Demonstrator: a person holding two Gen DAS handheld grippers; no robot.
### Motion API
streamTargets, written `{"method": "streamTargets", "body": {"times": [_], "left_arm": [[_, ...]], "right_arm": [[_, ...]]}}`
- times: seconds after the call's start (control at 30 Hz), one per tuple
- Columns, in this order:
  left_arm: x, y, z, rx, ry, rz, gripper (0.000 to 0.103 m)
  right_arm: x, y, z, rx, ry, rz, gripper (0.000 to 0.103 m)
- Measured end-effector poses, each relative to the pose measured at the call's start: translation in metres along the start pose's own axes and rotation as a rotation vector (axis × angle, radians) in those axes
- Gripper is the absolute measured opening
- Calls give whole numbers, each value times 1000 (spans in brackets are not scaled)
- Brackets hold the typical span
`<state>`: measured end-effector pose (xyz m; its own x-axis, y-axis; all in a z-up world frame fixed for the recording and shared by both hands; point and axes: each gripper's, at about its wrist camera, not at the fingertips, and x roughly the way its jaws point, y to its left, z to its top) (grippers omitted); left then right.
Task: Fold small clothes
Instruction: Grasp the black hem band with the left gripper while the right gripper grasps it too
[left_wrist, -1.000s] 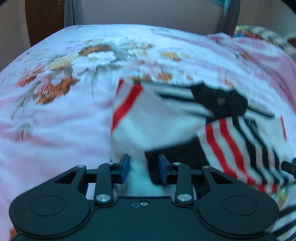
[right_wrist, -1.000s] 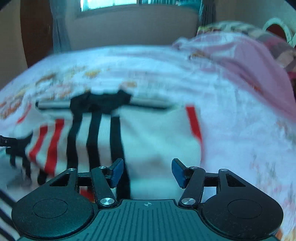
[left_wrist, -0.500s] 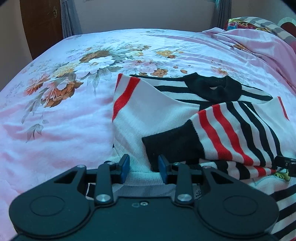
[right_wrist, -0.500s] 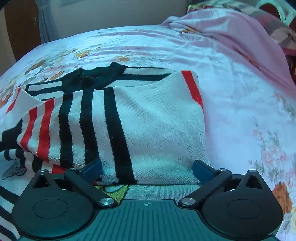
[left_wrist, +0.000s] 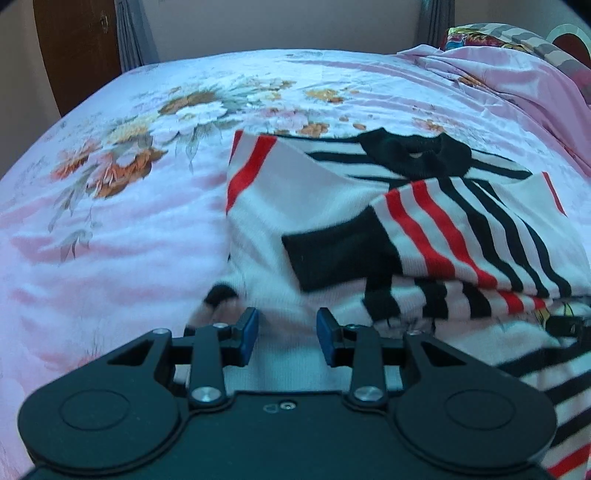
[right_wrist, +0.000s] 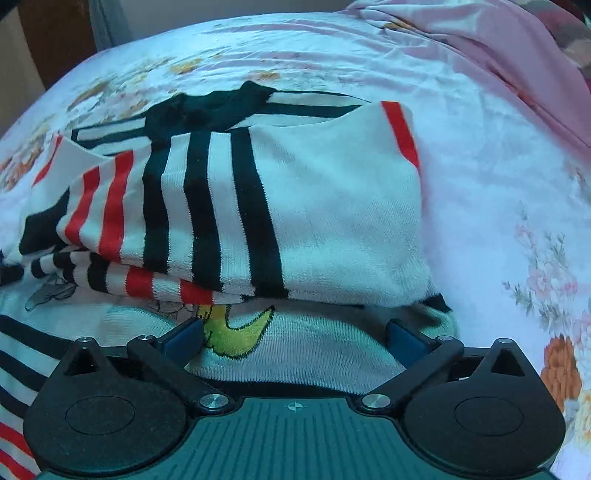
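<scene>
Across the bed (left_wrist: 122, 229), with its pink flowered sheet, my striped sweater (left_wrist: 332, 206) lies near the middle, both sleeves already folded over the body and the black collar (left_wrist: 413, 155) at the far end. Its hem end lies nearest me, under both tongs. My right tongs (right_wrist: 295, 336) have just been opening and now stand as wide as they go, pads clear of the cloth, above the yellow picture (right_wrist: 236, 332) on the front. My left tongs (left_wrist: 287, 336) are partly open over the white knit; I cannot tell whether they pinch any. The sweater looks soft, light and floppy, so I judge it best taken at the two hem corners and lifted together, or the folded sleeves may slide off.
</scene>
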<state>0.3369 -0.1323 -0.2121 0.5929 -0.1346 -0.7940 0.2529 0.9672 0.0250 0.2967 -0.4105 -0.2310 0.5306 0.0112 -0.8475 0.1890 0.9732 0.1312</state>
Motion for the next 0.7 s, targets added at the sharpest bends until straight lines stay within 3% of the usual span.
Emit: {"method": "streamTargets", "body": {"times": [0.13, 0.4, 0.7], "left_arm": [[-15, 8, -16, -1, 6, -16, 33], [-59, 32, -59, 8, 8, -45, 33], [-92, 67, -112, -55, 88, -102, 30]], "right_arm": [[-31, 1, -12, 11, -74, 70, 103], [-70, 3, -64, -49, -75, 44, 103], [-111, -35, -145, 58, -23, 56, 103]]}}
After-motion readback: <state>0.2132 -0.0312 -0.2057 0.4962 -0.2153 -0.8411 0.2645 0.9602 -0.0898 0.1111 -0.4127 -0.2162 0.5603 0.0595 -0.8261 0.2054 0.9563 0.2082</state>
